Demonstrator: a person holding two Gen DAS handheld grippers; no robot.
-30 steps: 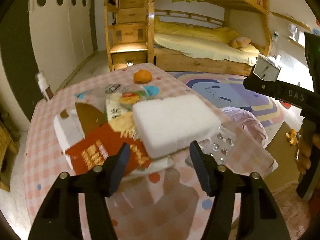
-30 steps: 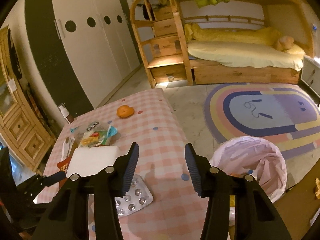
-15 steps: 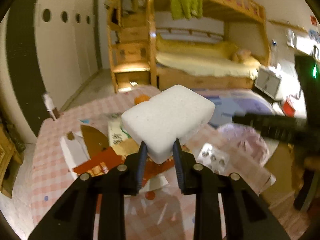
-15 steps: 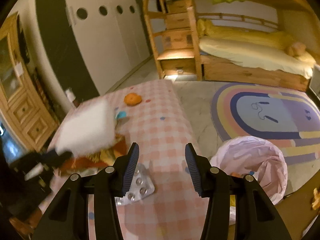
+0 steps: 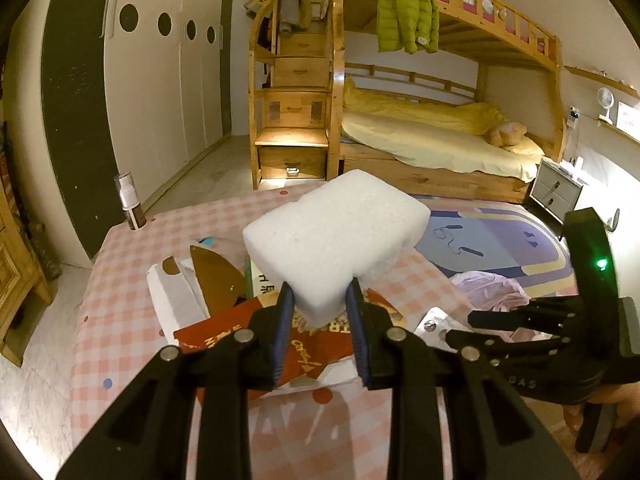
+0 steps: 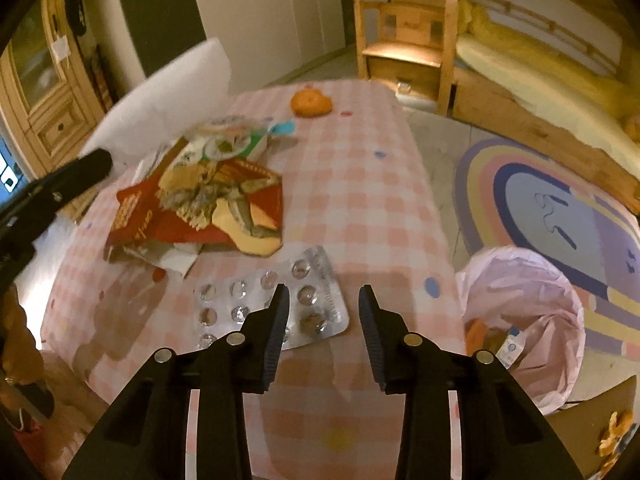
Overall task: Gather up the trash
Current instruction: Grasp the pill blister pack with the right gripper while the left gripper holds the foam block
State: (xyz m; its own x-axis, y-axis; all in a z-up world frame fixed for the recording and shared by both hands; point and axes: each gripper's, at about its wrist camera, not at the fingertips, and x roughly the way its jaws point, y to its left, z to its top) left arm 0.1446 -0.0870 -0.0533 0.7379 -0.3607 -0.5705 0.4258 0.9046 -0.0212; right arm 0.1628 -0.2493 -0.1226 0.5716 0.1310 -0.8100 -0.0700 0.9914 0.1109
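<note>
Left tool [image 5: 320,312] now clamped on the white foam block [image 5: 336,236], lifted clear of the tabletop [image 5: 120,312] where a second ago it lay among wrappers. Ready for the pink-lined bin [image 6: 528,312], probably. Right tool [image 6: 323,312] lowered over the blister pack [image 6: 256,300], closing, nothing yet between.

White foam block [image 5: 334,236]; pink-and-white checked tablecloth [image 6: 360,200]; red wrapper [image 6: 160,216]; pink bin bag [image 6: 532,312].
</note>
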